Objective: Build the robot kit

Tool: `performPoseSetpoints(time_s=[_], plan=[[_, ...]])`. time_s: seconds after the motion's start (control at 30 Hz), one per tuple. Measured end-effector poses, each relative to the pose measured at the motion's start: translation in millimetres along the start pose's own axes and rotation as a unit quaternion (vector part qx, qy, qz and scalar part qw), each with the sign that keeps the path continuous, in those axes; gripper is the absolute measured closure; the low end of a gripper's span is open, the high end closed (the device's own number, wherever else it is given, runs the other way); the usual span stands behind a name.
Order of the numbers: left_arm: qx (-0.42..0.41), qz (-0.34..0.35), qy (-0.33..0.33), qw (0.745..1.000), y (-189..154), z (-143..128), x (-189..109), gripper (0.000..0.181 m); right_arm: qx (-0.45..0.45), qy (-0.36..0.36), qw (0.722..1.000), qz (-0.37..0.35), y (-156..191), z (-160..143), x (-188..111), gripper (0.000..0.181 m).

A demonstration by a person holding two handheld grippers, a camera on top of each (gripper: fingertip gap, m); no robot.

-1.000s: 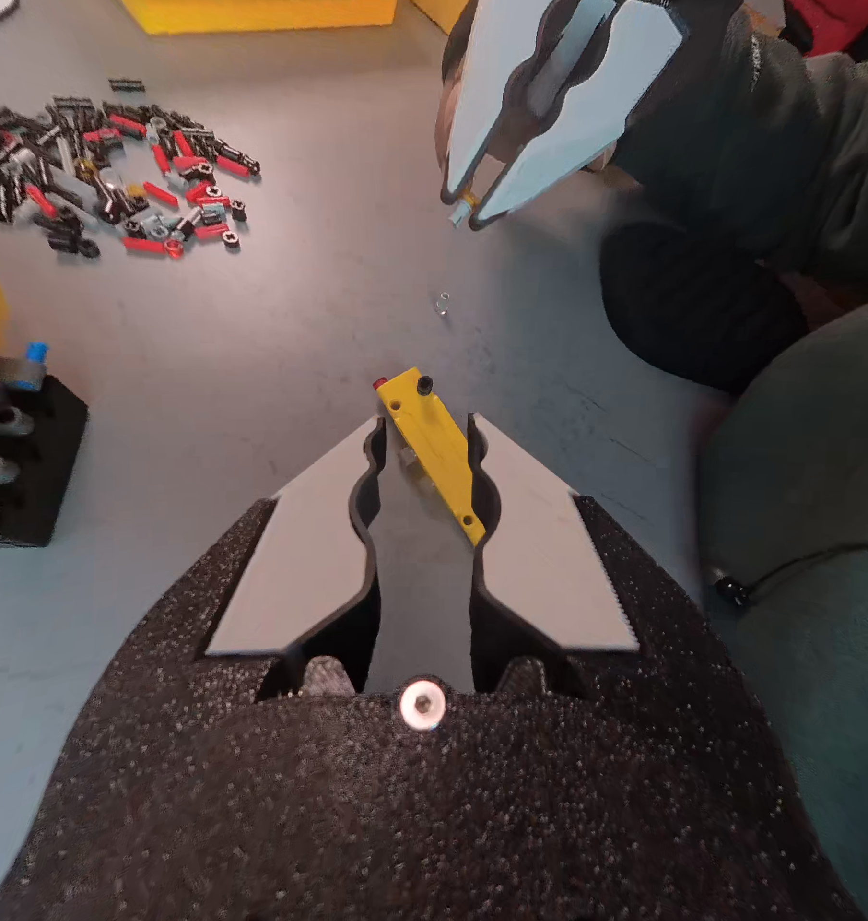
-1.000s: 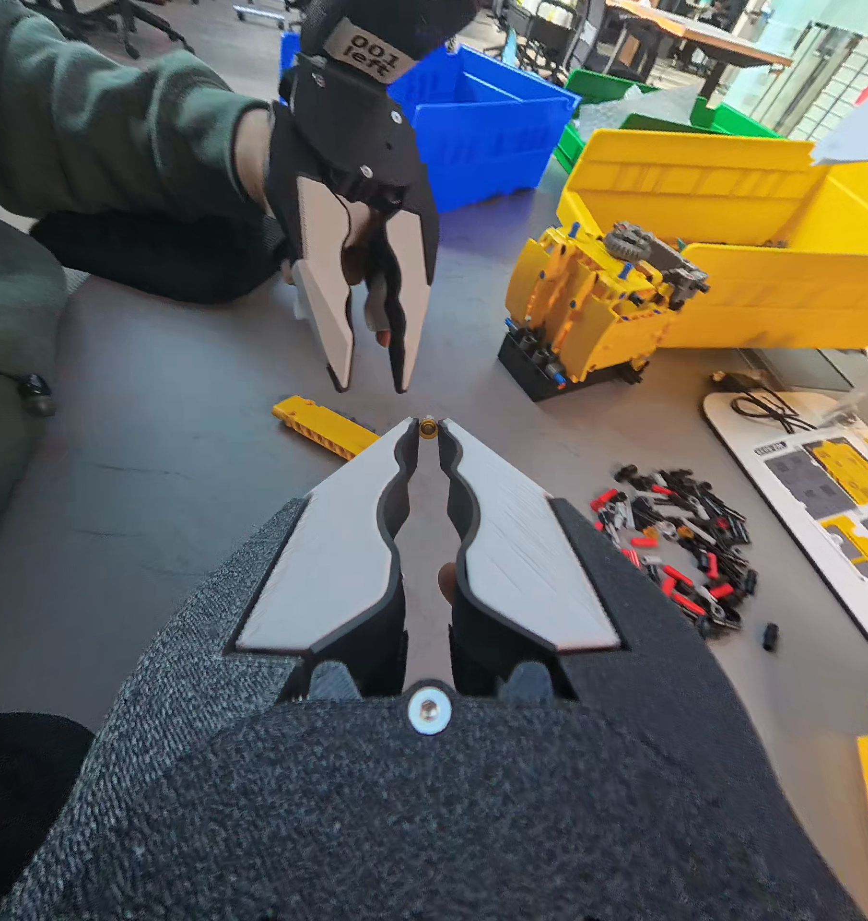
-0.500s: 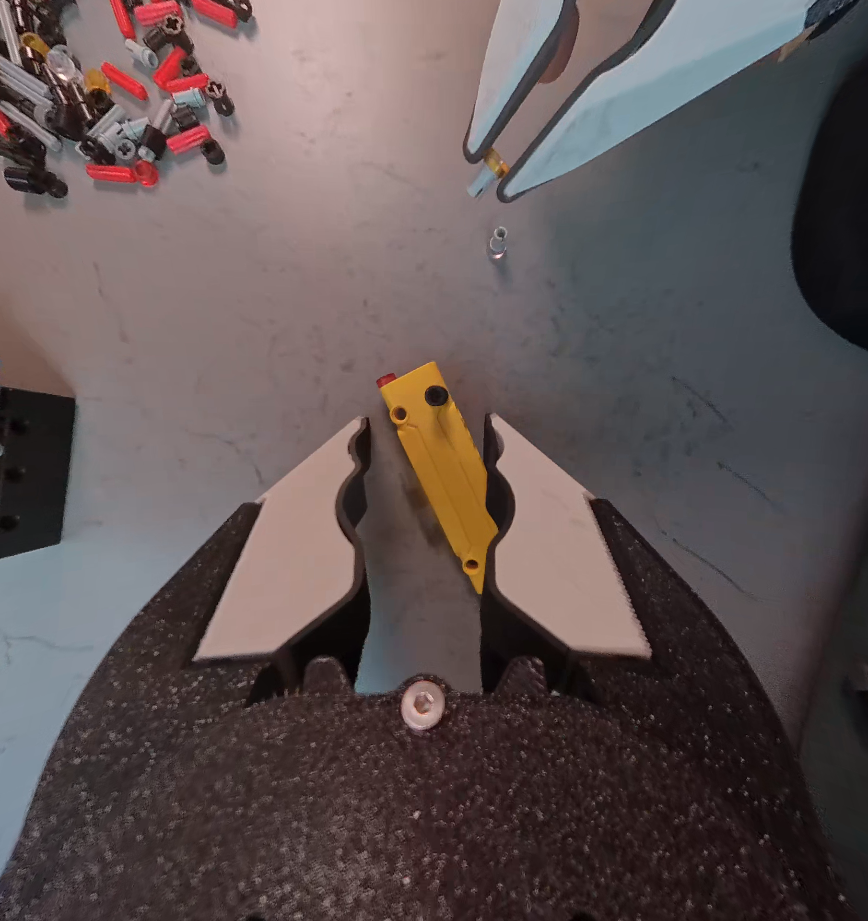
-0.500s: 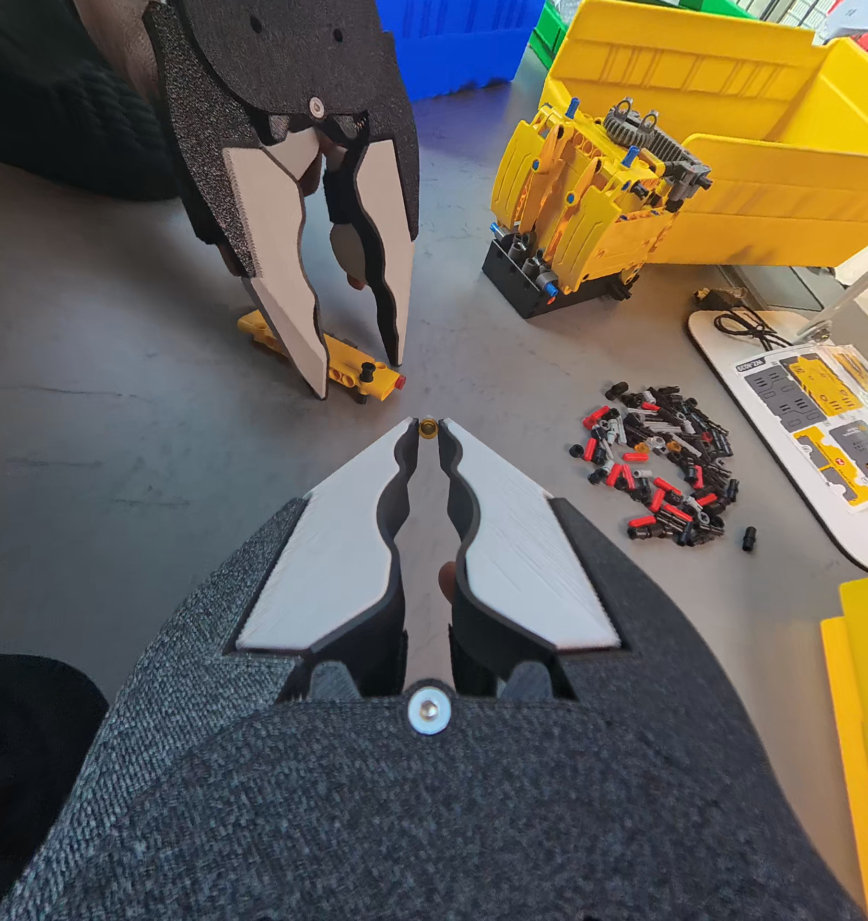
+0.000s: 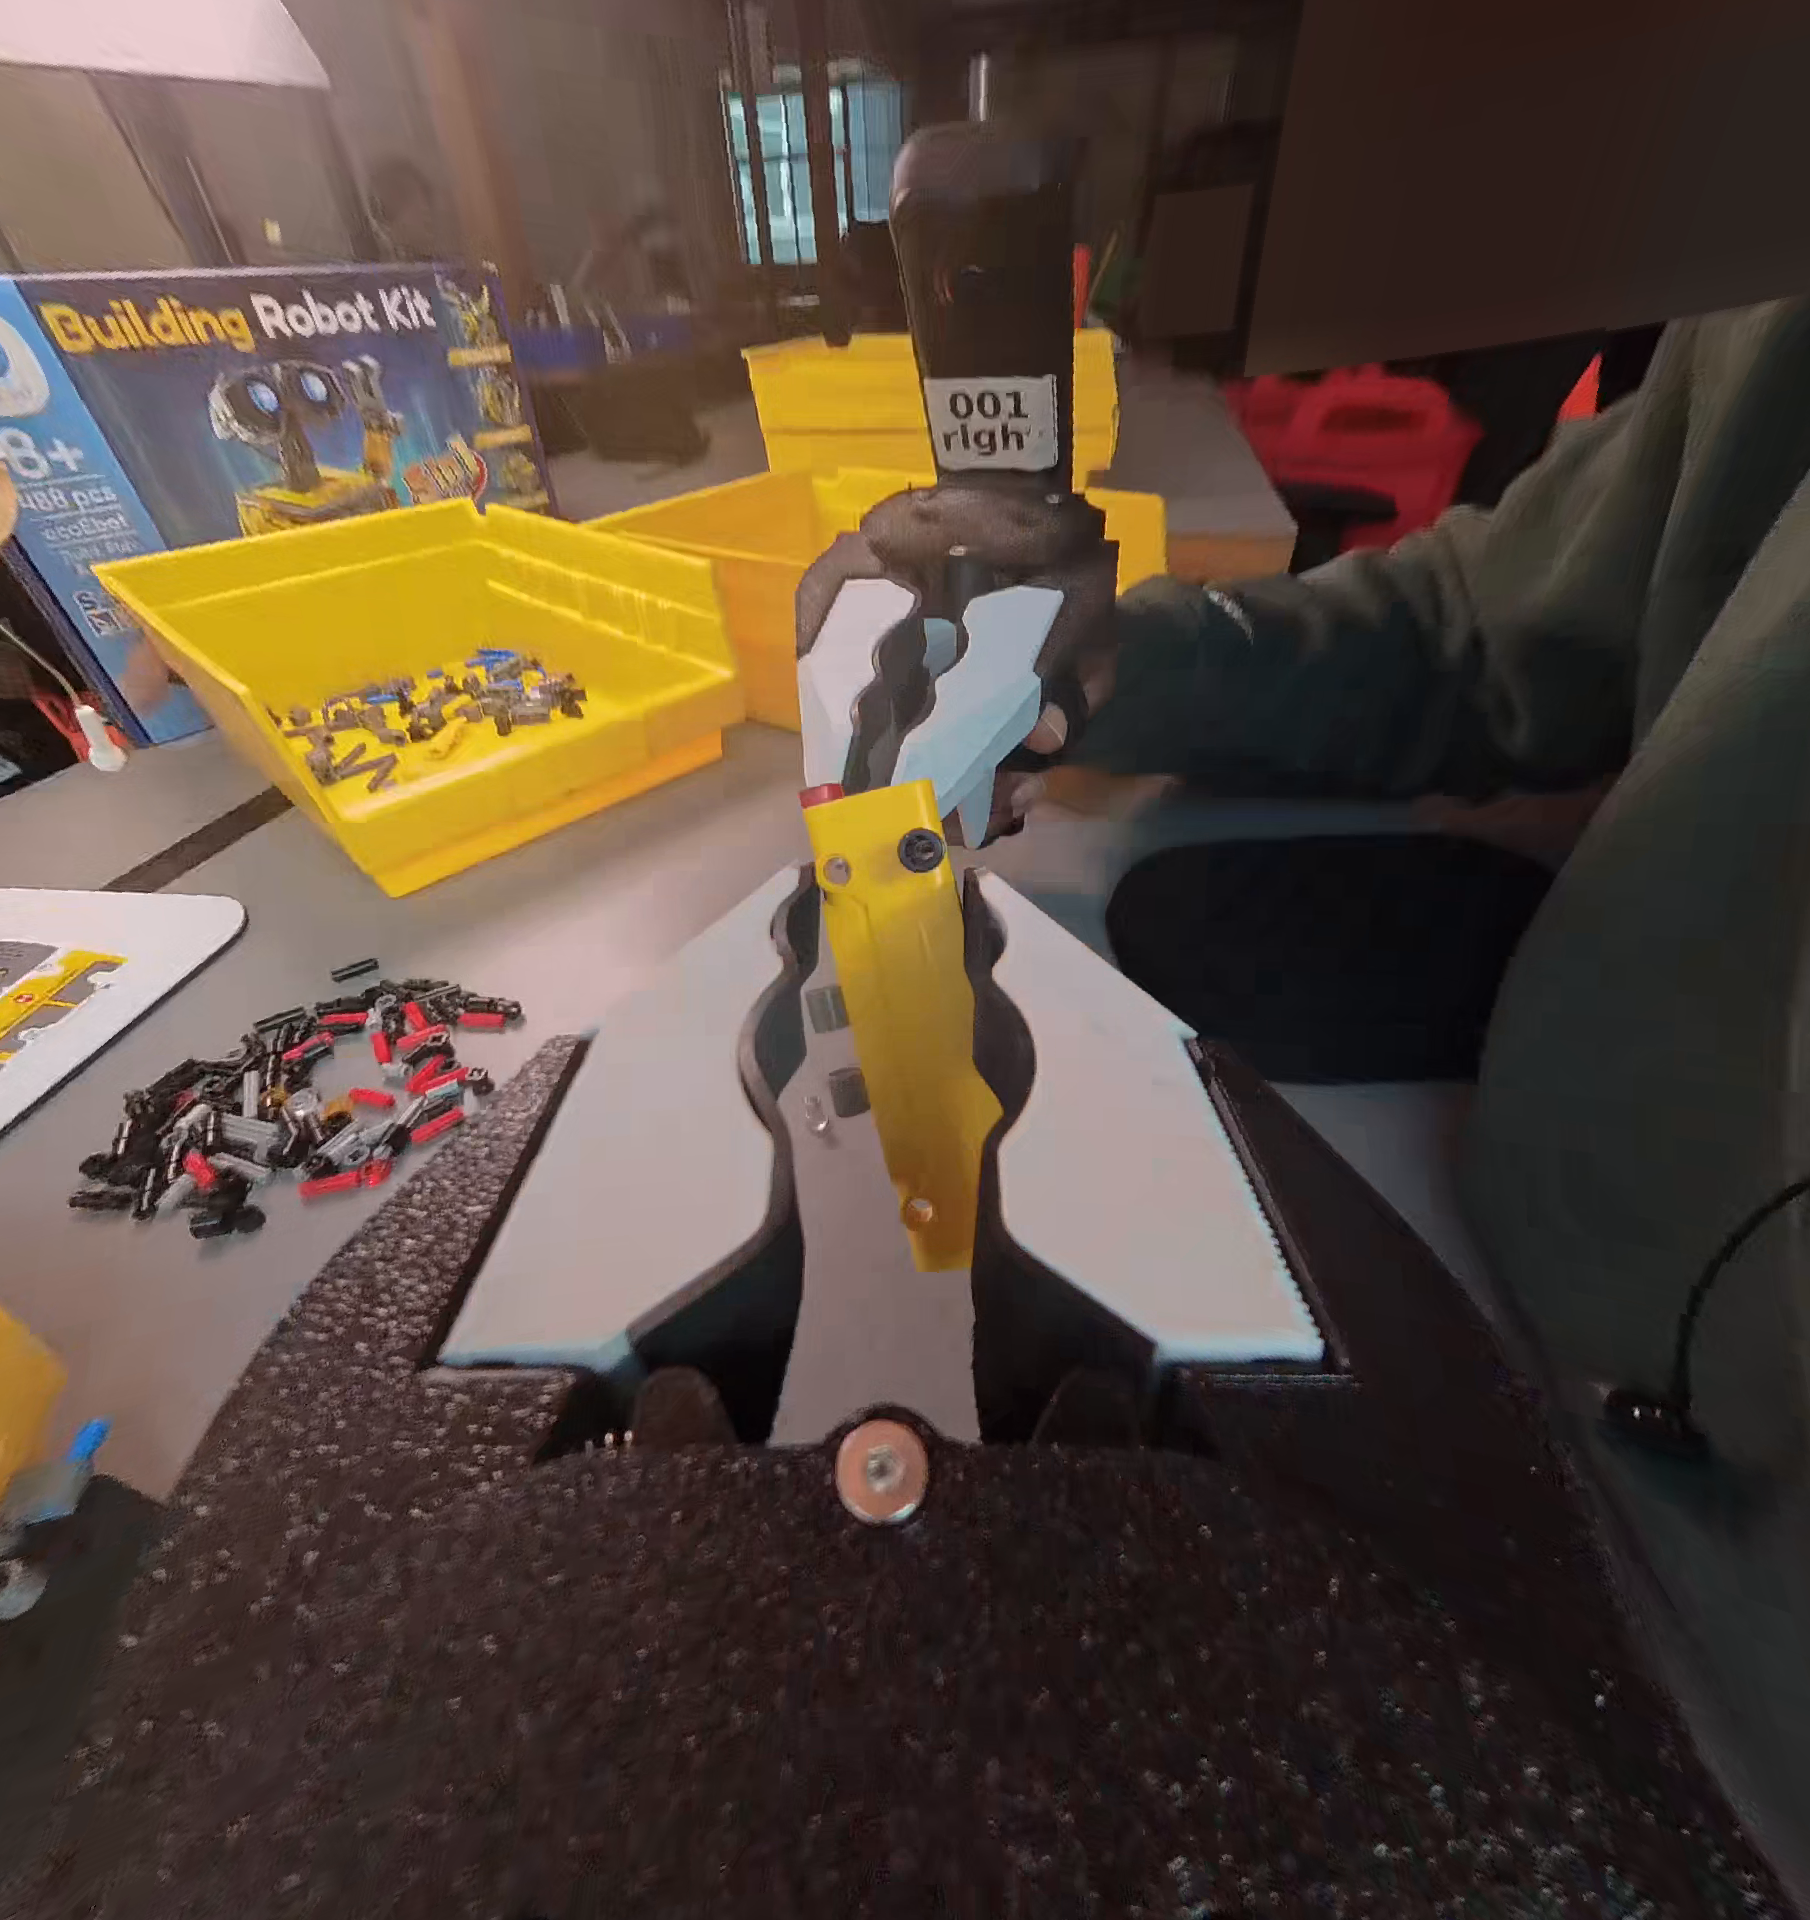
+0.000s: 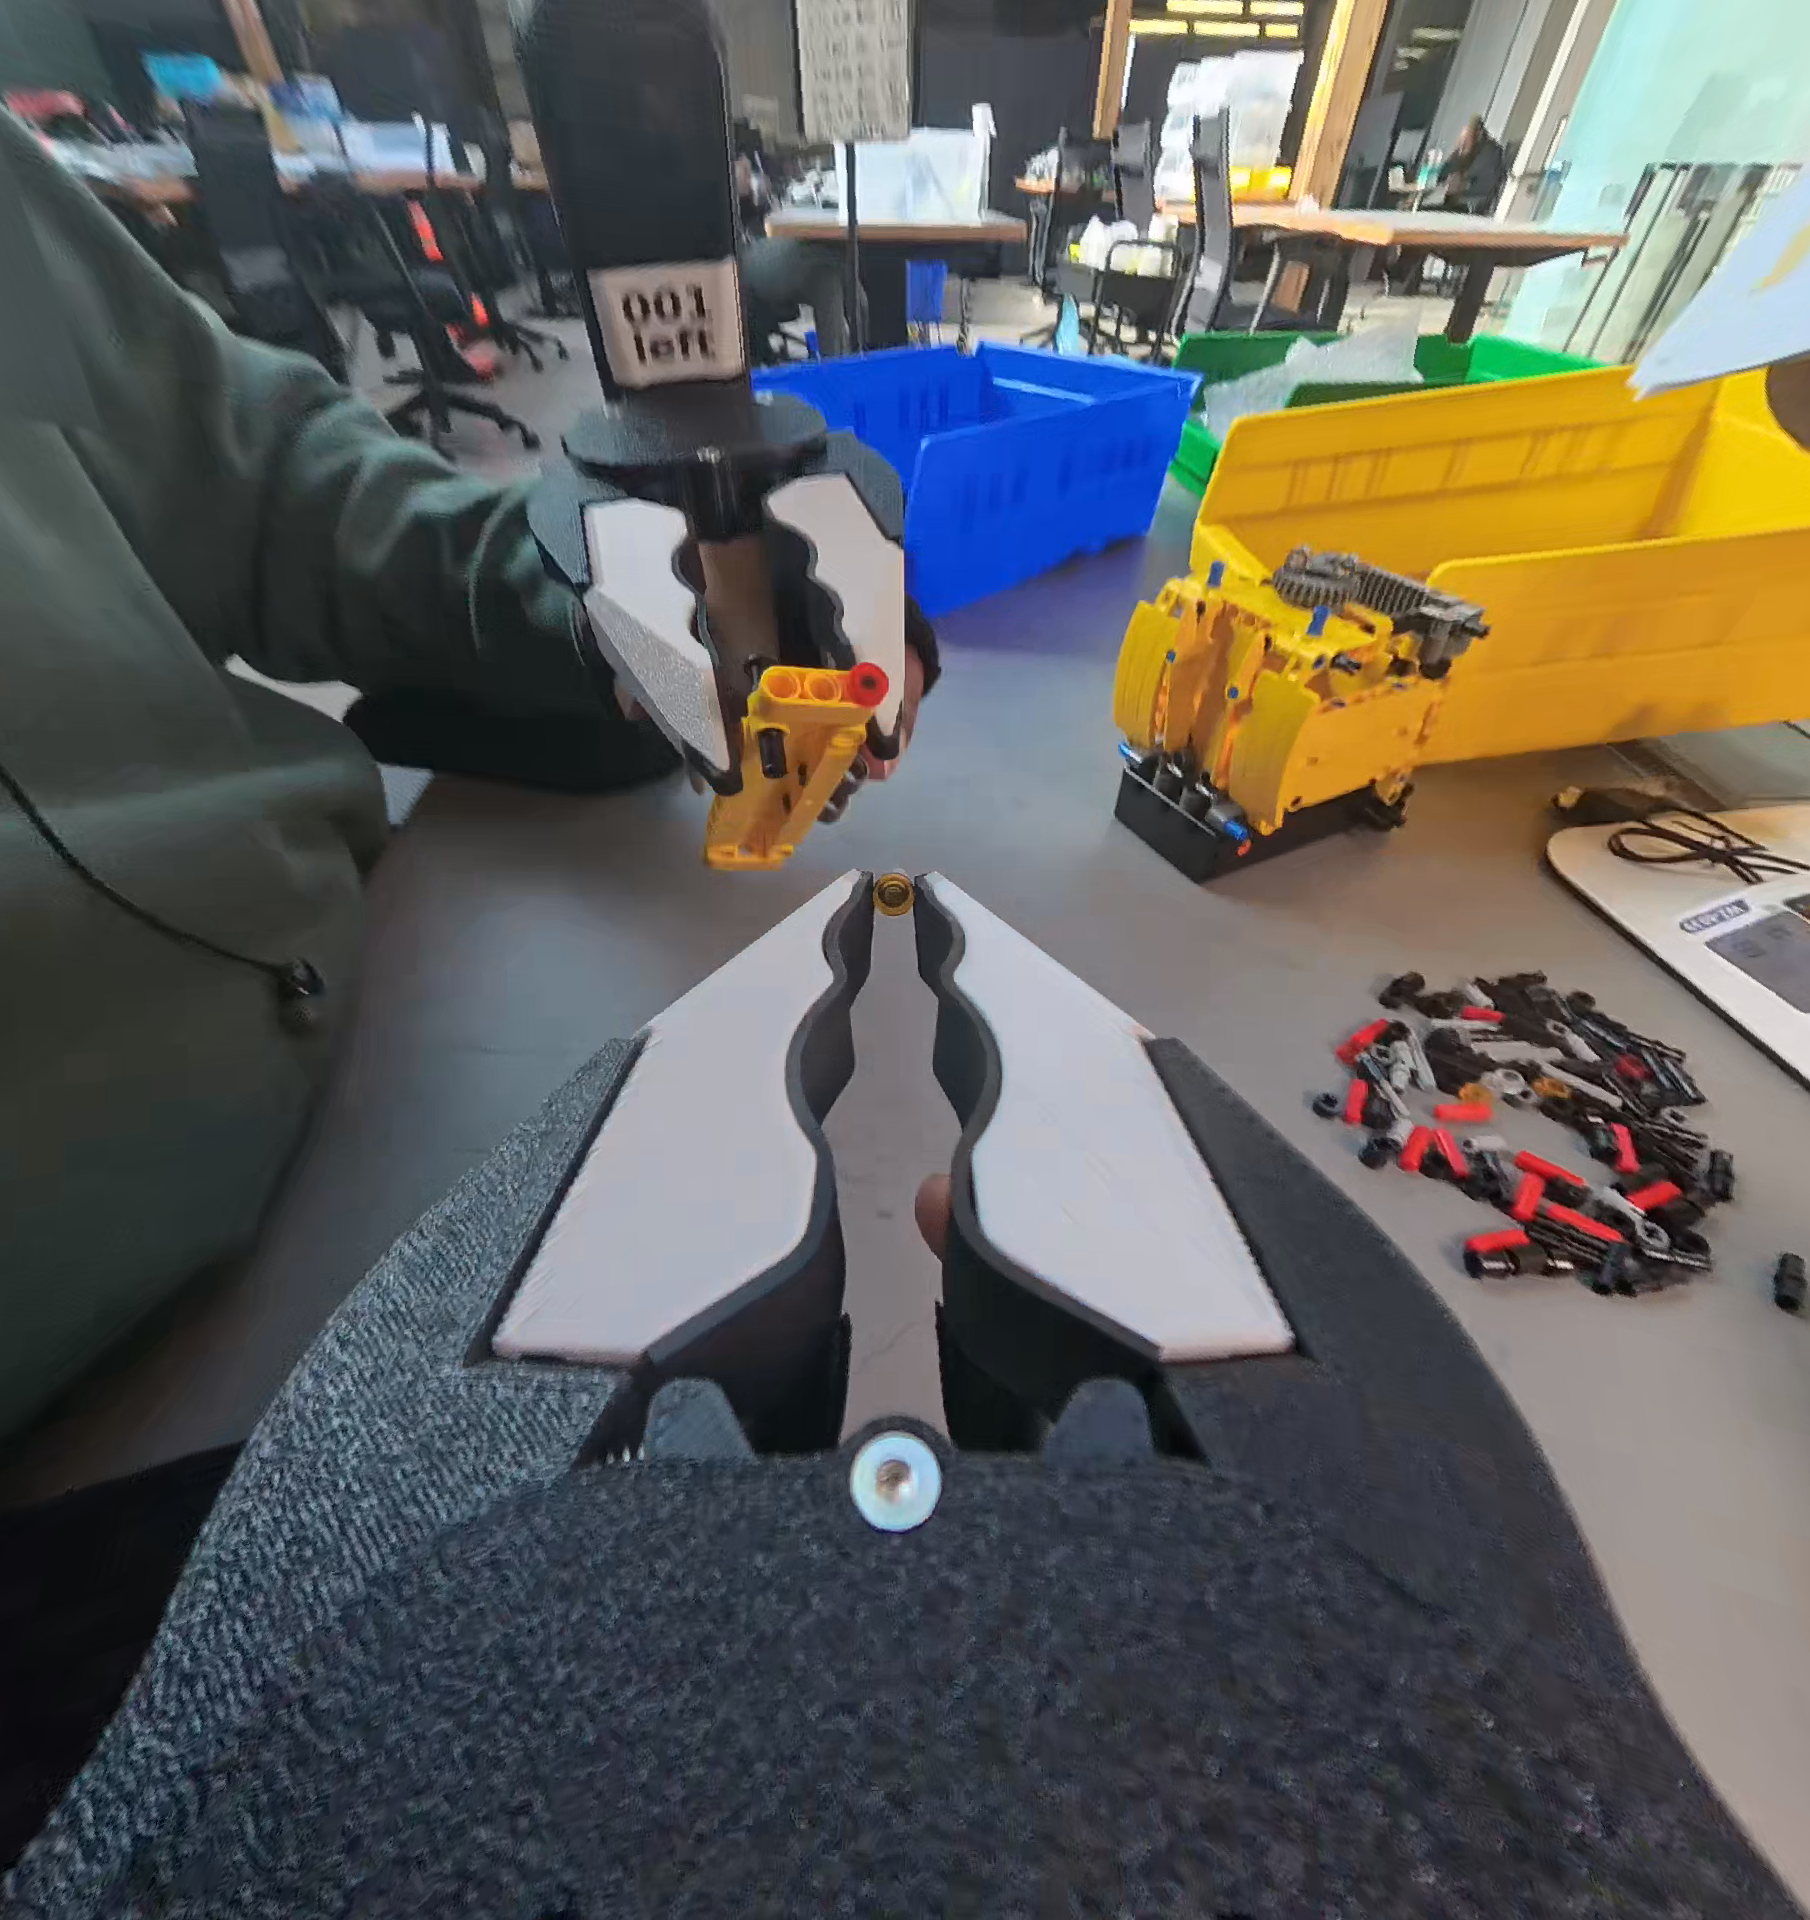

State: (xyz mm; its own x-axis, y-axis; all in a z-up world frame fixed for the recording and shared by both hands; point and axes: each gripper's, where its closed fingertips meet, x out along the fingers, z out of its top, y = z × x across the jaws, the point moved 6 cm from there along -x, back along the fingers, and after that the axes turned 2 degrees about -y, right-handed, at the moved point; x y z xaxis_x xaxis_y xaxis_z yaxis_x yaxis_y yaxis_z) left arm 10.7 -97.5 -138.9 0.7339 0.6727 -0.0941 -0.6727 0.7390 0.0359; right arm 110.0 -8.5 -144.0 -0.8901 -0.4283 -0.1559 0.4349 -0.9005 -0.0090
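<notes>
Both grippers raised off the counter [image 6: 1036,790], each gripping a toy-brick part.
We see the left gripper [image 5: 885,883], jaws narrow, clamped on a long yellow studless beam [image 5: 906,1023] with red and black pins; only the right wrist view shows its hollow round-holed end. Right gripper [image 6: 893,891], jaws nearly closed, pinches a small amber bush [image 6: 892,894]. Loose pin pile [image 6: 1524,1132], half-built yellow model [image 6: 1285,696], printed kit box [image 5: 257,436] nearby.

White lettered label [image 5: 989,421] on a black handle [image 5: 984,291], a like label [image 6: 665,324] on another handle [image 6: 631,156], lettered blue box [image 5: 257,416], printed instruction sheet [image 5: 28,997]
</notes>
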Motion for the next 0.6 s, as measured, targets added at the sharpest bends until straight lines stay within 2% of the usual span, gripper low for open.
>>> performPoseSetpoints(time_s=[0.1,0.2,0.37,0.6], plan=[[-0.02,0.016,-0.031,0.999,-2.3,-8.6,2.7,0.154,0.019,-0.019,0.999,0.023,4.5,12.9,-2.4,0.174],[-0.024,0.01,-0.024,0.999,-7.6,-16.5,6.2,0.154,0.003,0.017,0.999,0.031,11.3,7.5,4.5,0.174],[-0.014,-0.003,-0.03,0.999,-11.7,-16.0,5.9,0.155,0.036,0.012,0.998,0.052,10.5,2.8,10.7,0.174],[0.021,0.009,0.056,0.998,-12.8,-29.7,11.7,0.155,0.046,0.027,0.996,0.07,12.4,-4.0,19.7,0.174]])
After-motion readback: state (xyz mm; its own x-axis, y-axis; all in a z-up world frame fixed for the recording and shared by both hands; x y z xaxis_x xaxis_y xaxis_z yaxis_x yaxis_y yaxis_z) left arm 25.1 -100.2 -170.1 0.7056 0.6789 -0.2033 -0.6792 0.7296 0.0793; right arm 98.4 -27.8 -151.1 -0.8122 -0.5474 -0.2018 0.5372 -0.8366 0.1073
